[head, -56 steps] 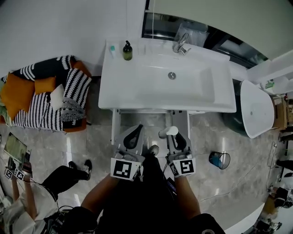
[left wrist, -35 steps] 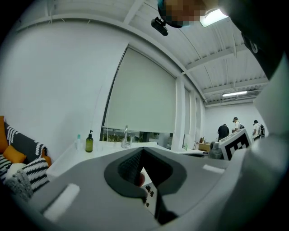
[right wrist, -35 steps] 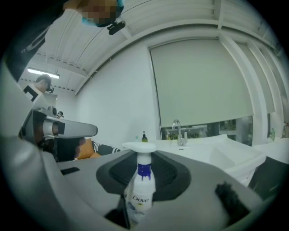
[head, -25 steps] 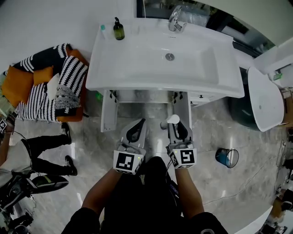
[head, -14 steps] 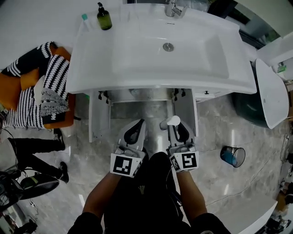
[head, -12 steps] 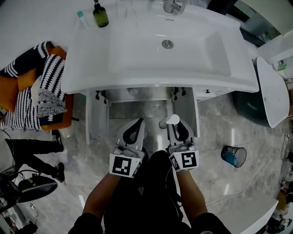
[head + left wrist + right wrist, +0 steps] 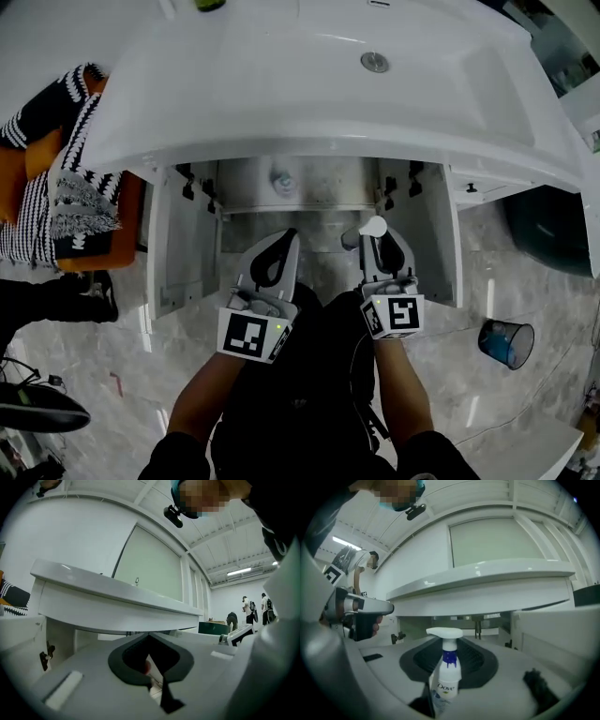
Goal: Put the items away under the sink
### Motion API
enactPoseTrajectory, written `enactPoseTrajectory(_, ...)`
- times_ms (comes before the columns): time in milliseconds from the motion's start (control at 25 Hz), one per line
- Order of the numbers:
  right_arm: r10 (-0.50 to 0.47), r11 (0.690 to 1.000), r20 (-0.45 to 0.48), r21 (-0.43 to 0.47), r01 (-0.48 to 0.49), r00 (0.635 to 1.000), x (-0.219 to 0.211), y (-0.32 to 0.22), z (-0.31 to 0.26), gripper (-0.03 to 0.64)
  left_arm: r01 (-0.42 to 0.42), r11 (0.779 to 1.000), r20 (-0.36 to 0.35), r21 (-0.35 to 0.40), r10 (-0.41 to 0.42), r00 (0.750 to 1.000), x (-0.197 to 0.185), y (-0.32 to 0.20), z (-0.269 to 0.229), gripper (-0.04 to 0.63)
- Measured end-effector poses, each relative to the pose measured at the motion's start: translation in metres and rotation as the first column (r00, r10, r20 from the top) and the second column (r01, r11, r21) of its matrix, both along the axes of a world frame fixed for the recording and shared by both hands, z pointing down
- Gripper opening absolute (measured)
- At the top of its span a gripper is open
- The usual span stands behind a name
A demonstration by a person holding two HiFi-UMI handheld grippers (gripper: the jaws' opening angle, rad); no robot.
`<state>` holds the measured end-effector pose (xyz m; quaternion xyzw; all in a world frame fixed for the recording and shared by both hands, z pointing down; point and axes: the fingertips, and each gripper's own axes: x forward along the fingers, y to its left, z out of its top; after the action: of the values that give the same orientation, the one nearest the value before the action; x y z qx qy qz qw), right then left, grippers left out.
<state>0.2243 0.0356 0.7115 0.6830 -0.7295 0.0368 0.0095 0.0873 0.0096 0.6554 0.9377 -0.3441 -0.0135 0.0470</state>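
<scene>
We grip a Dove spray bottle (image 7: 444,677) in our right gripper (image 7: 375,236) and a thin white item (image 7: 151,670) in our left gripper (image 7: 284,246), with the open sink cabinet (image 7: 323,183) at twelve o'clock.

A white Dove pump bottle (image 7: 444,681) with a blue collar stands upright, clamped low between the right gripper's (image 7: 443,702) fingers, facing the open under-sink cabinet (image 7: 309,192). A small pale item (image 7: 151,665) with a reddish spot, otherwise unidentifiable, sits between the left gripper's (image 7: 150,637) fingers.
</scene>
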Motion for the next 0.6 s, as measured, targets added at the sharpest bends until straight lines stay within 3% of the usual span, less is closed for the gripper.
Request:
enactPoseTrajectory(280,0.004,1.000,-0.025,0.024,-0.003,1.000,0.007,-0.007,0.069,0.107,-0.023,1.000,0.000,0.019,0.023,1.000,0.009,-0.008,0.065,0.008)
enactPoseTrajectory(600,0.026,1.000,-0.023,0.009,-0.026,0.999,0.016,-0.005,0.104,0.107,-0.049,0.999,0.000,0.015,0.049,0.999,0.015,-0.010,0.080,0.008)
